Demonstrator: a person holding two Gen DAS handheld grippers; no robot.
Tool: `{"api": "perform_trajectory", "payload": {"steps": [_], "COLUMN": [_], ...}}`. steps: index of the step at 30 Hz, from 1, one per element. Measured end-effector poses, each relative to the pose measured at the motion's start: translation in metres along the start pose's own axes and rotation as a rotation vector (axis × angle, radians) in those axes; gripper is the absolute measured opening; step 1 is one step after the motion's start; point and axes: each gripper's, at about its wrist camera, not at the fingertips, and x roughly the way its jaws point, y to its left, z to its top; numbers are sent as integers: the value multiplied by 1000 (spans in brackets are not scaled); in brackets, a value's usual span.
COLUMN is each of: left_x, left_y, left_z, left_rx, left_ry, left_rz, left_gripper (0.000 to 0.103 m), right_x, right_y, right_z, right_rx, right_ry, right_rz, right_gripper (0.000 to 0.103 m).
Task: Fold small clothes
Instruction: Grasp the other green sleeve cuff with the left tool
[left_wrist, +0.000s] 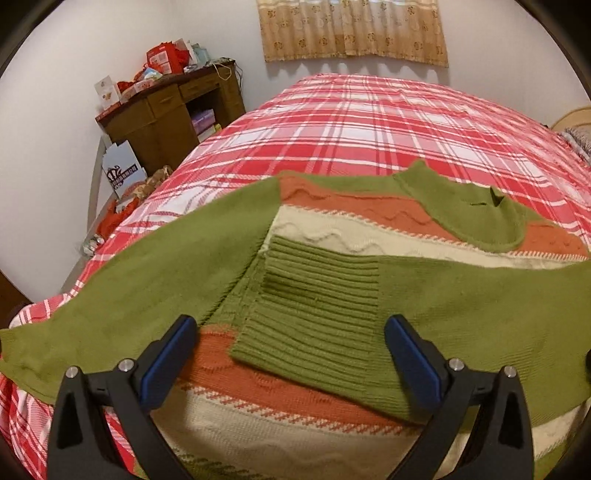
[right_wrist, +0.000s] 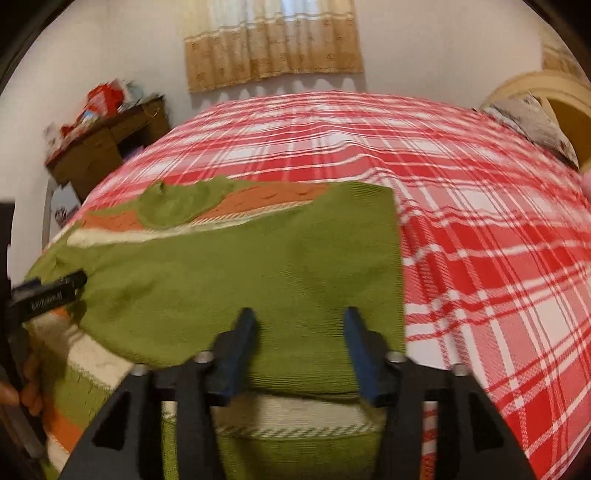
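Note:
A small knit sweater (left_wrist: 332, 236), green with orange and cream stripes, lies flat on the red plaid bed (left_wrist: 369, 122). One green sleeve is folded across its body, with the ribbed cuff (left_wrist: 314, 314) lying between my left gripper's fingers. My left gripper (left_wrist: 290, 354) is open and empty just above that cuff. The other sleeve (left_wrist: 147, 273) lies spread out to the left. In the right wrist view the sweater (right_wrist: 258, 258) shows its folded green sleeve. My right gripper (right_wrist: 301, 339) is open over it and holds nothing. The left gripper (right_wrist: 48, 291) shows at that view's left edge.
A brown wooden desk (left_wrist: 166, 110) piled with red boxes stands left of the bed against the white wall. A beige curtain (left_wrist: 351, 29) hangs behind the bed. A pillow and a curved headboard (right_wrist: 546, 110) are at the right.

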Motion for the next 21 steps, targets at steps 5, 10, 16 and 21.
{"api": "perform_trajectory", "payload": {"steps": [5, 10, 16, 21], "left_x": [-19, -46, -83, -74], "left_y": [15, 83, 212, 295], "left_z": [-6, -16, -43, -64], "left_rx": [-20, -189, -567, -784], "left_ry": [-41, -68, -128, -22], "left_rz": [28, 76, 441, 597], "left_gripper": [103, 103, 103, 103], "right_x": [2, 3, 3, 3], "right_y": [15, 11, 11, 11], "right_z": [2, 2, 2, 2], "right_rx": [-46, -34, -36, -35], "right_ry": [1, -1, -2, -3], "right_rz": [-44, -29, -30, -30], "right_gripper": [64, 65, 65, 65]}}
